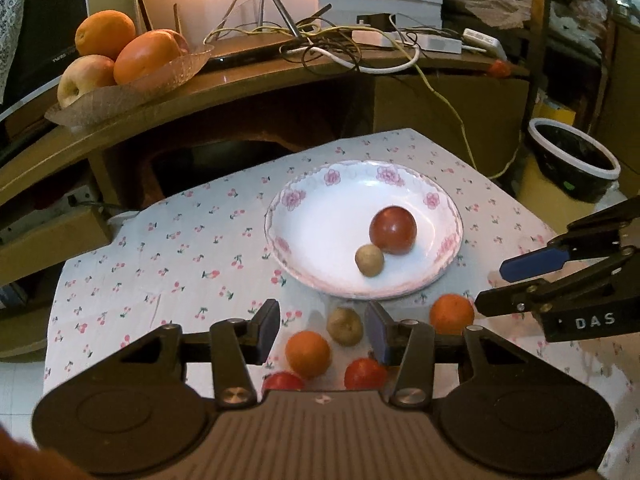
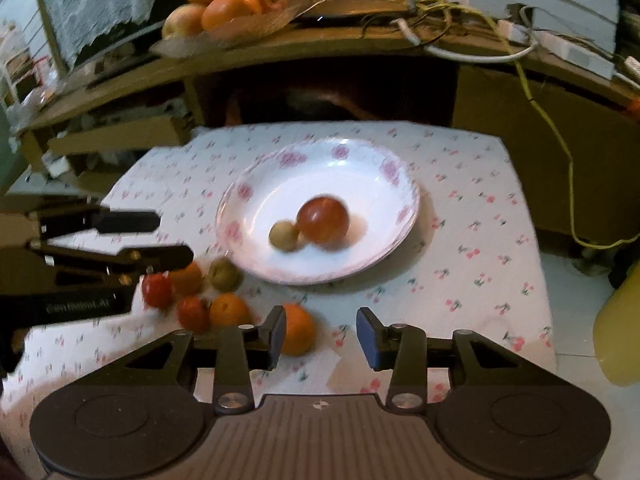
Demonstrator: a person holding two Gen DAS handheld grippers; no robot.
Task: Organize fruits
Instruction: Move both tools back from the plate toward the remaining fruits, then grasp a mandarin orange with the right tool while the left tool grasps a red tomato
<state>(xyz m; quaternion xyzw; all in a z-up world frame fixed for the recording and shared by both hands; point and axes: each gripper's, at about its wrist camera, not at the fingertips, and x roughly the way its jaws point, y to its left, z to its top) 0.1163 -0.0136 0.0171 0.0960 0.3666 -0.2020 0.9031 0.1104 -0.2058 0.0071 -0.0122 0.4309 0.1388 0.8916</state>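
Resting in your glossy floral-rimmed plate [image 1: 280, 216] are a smooth round tomato [image 1: 393, 230] and what looks like a matte longan [image 1: 369, 260], while both fingers [image 1: 276, 326] [image 2: 276, 334] stand open, empty, above the cherry-print surface [image 1: 180, 248].

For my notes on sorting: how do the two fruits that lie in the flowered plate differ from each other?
The red fruit is clearly larger than the tan fruit. The red fruit is glossy dark red, while the tan fruit is a dull yellowish brown. The red fruit lies nearer the plate's far rim, the tan fruit nearer its near rim. Both are round, lie side by side and seem to touch.
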